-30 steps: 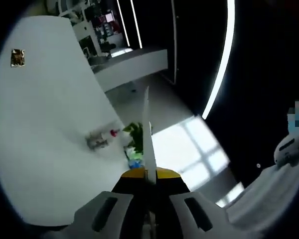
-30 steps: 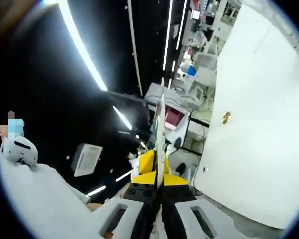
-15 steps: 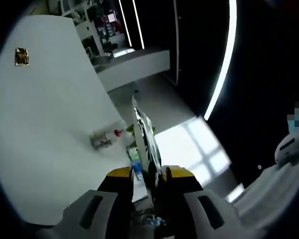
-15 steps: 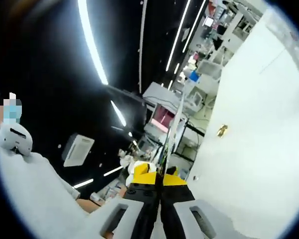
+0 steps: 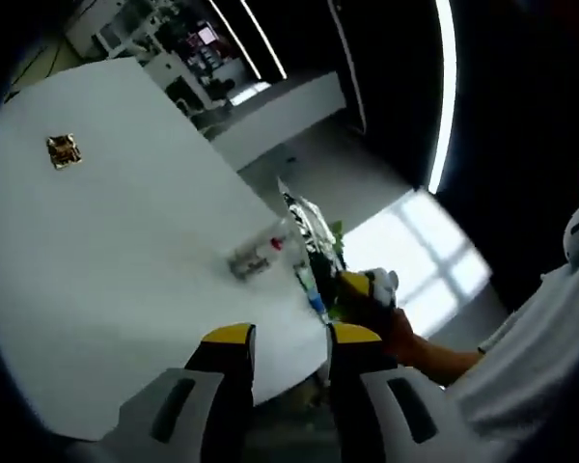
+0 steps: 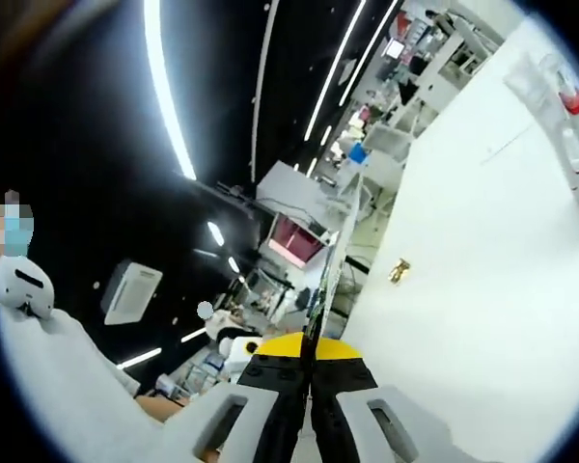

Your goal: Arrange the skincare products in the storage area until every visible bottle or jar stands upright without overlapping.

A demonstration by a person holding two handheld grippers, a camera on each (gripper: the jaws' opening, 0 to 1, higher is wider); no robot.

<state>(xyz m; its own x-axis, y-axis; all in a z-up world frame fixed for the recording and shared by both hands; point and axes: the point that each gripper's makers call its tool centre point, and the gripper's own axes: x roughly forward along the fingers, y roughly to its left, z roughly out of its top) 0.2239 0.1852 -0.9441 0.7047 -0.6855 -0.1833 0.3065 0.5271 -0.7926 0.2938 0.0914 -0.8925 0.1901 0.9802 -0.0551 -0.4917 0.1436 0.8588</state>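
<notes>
While the left gripper (image 5: pixel 283 340) rides low in the left gripper view, its yellow-tipped fingers (image 5: pixel 230 338) stand narrowly apart and hold nothing. Beyond them, on the white bench (image 5: pixel 106 260), a clear bottle with a red cap (image 5: pixel 260 257) lies on its side, well ahead of the tips. Just right of the fingers, the right gripper (image 5: pixel 359 286) shows at the bench edge, pinching a thin printed sheet (image 5: pixel 306 227) that rises toward the bottle. A small gold item (image 5: pixel 64 150) sits far off to the upper left. Turning to the right gripper view, the right gripper's fingers (image 6: pixel 270 349) are closed on the sheet's edge (image 6: pixel 334 253), which stands straight up from them. Right of the tips spreads the bench (image 6: pixel 463 309), carrying the gold item (image 6: pixel 399 271) and, farther off, clear bottles with red caps (image 6: pixel 560 106) lying down.
</notes>
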